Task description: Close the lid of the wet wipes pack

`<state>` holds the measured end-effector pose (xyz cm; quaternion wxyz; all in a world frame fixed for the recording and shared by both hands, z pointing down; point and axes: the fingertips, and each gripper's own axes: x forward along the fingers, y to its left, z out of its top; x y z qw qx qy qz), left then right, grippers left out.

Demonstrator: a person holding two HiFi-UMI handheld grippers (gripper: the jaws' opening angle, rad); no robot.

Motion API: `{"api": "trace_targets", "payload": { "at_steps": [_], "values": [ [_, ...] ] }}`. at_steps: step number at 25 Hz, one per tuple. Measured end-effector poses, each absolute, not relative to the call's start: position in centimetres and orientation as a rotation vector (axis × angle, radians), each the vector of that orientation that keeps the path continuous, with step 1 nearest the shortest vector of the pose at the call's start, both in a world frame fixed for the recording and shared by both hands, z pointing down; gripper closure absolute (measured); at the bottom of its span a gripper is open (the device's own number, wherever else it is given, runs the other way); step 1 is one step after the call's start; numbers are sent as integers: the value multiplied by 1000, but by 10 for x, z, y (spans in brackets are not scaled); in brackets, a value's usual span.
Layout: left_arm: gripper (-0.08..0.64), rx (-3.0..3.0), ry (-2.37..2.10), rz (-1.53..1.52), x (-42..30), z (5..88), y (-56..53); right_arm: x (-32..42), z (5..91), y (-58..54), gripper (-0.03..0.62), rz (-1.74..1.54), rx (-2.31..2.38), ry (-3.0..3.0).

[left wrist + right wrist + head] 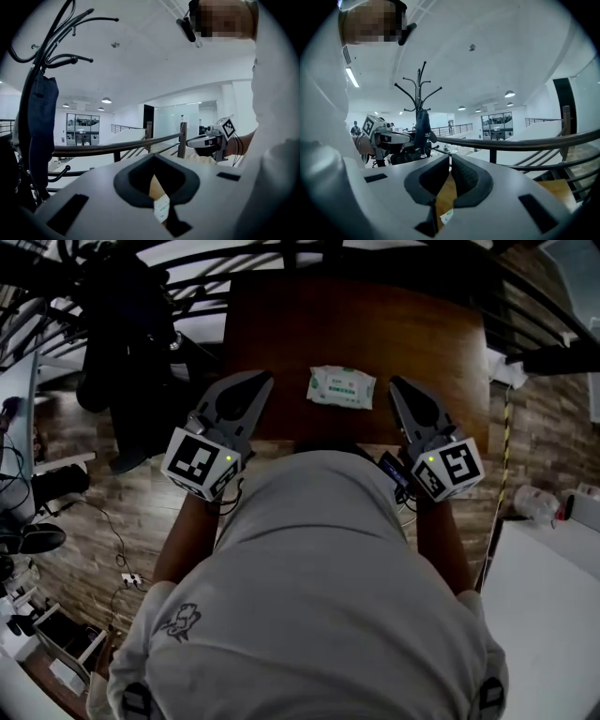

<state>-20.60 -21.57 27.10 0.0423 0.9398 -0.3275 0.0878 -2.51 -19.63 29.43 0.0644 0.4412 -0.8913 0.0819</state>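
Observation:
The wet wipes pack (342,387), white with green print, lies flat on the dark wooden table (375,324) near its front edge. Its lid looks flat against the pack. My left gripper (261,379) hangs in the air to the pack's left, jaws shut with nothing in them. My right gripper (396,382) hangs to the pack's right, also shut and empty. Both are raised above the table and touch nothing. In the left gripper view a slice of the pack (161,208) shows below the closed tips (153,156). The right gripper view shows a sliver of the pack (446,215).
A coat stand with a dark garment (122,343) stands left of the table. A metal railing (225,292) runs behind it. A white tabletop (553,596) is at the lower right. The person's torso (319,596) fills the lower middle of the head view.

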Motion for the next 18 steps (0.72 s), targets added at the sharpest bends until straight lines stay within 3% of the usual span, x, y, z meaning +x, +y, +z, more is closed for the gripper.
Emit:
{"api": "trace_targets", "payload": {
  "at_steps": [18],
  "values": [
    [548, 2888, -951, 300, -205, 268, -203, -27, 277, -173, 552, 211, 1349, -2675]
  ]
}}
